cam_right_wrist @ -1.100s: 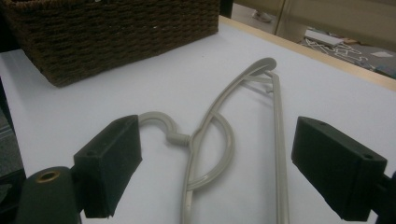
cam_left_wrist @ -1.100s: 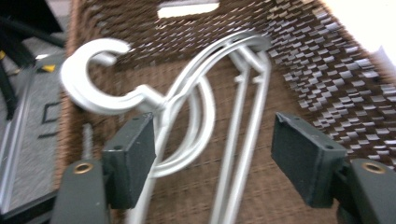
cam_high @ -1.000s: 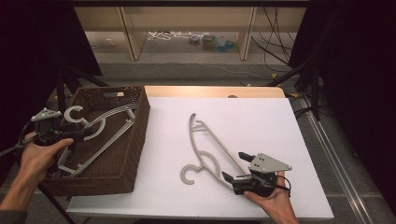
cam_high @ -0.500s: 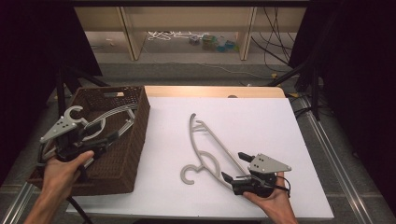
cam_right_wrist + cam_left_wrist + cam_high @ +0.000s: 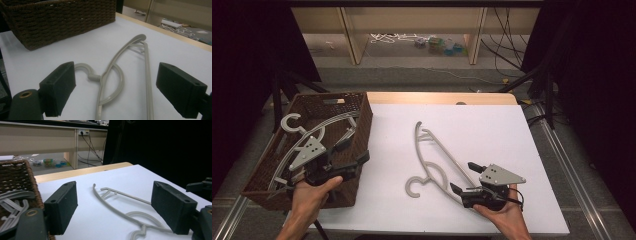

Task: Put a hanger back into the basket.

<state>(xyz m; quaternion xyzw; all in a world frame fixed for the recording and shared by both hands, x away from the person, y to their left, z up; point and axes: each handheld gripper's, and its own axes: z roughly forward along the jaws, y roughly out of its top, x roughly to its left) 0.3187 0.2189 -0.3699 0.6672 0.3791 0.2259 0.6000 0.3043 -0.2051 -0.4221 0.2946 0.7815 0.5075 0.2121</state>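
hanger (image 5: 434, 160) flat mid-worktop, clear of basket (image 5: 362, 120) | left claw (image 5: 349, 155) apart, empty, just been opening | right claw (image 5: 464, 177) apart, astride one end | risk: thin bar skids from pads, hook snags basket rim

Table: white-topped (image 5: 492, 125), its far edge bare wood.
On it, left: brown wicker basket (image 5: 360, 131).
On it, centre: grey hanger (image 5: 432, 155), lying flat.
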